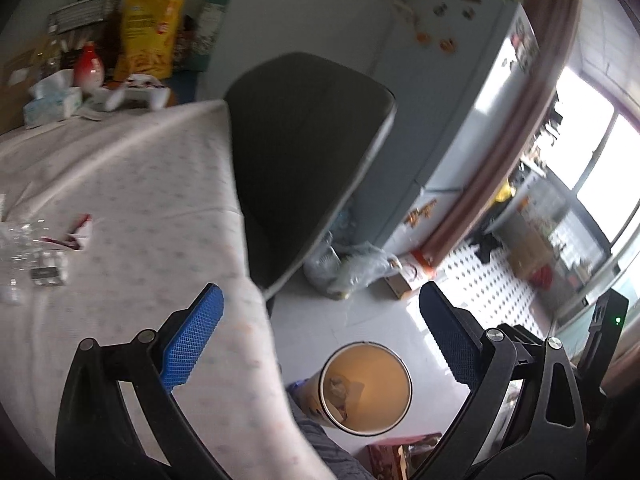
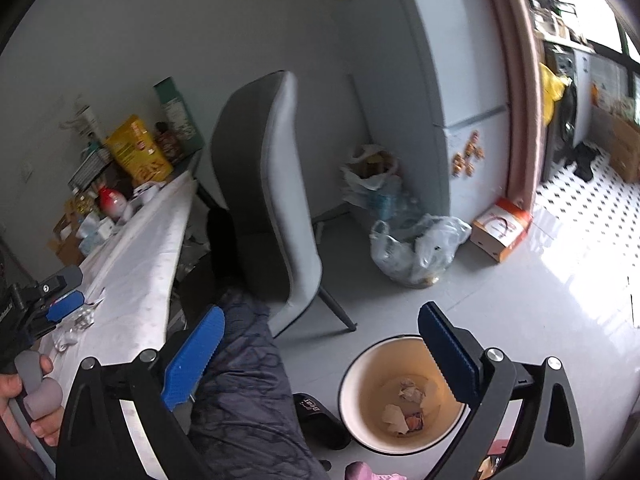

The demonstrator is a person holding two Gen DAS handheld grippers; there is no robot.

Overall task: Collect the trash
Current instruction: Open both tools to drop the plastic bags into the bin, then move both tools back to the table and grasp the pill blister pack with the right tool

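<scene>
Right wrist view: right gripper point(image 2: 320, 350) wide open, empty, above bin point(image 2: 402, 394); left gripper point(image 1: 320, 334) likewise; next, table point(image 1: 120, 200) wrappers point(image 1: 78, 232).

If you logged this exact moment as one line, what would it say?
left gripper: open, empty | right gripper: open, empty, above round cream waste bin | bin: crumpled paper scraps inside | white-clothed table: litter remaining
</scene>
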